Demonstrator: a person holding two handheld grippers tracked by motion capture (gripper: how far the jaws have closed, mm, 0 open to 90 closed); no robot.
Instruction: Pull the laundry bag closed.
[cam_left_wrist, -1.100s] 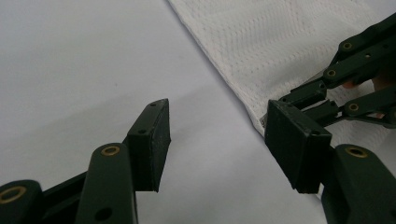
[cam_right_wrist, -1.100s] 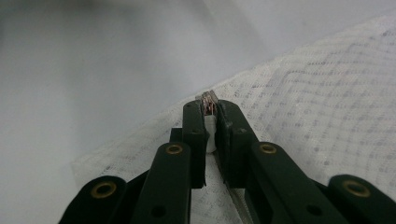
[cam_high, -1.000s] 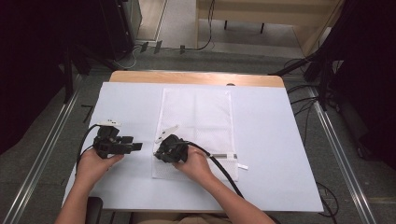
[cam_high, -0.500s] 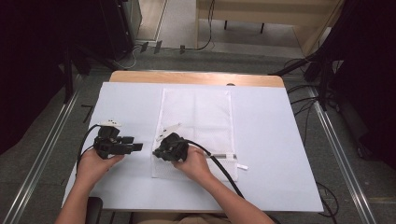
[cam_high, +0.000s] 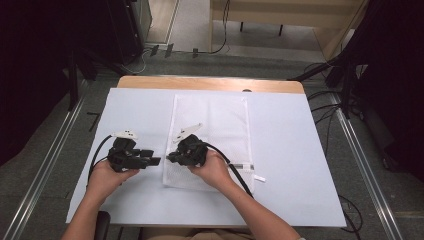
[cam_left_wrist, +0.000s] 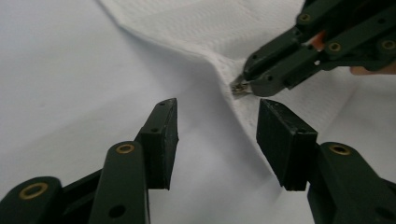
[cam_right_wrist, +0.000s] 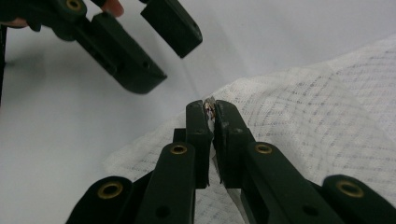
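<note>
While its long axis runs near to far down the middle of the bench (cam_high: 300, 150), the white mesh bag (cam_high: 215, 120) has its near-left edge lifted, where the right tool (cam_high: 170, 158) is clamped on the zipper pull (cam_right_wrist: 209, 105); the left tool (cam_high: 156, 161), jaws apart and just closing, waits beside it.

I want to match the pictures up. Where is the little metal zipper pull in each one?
High view: hidden at the tips of the right gripper, at the left edge of the mesh bag.
Left gripper view: zipper pull upper right of middle, pinched by the other gripper.
Right gripper view: centre, between the shut jaws.
Shared landmark: the lifted bag edge.
</note>
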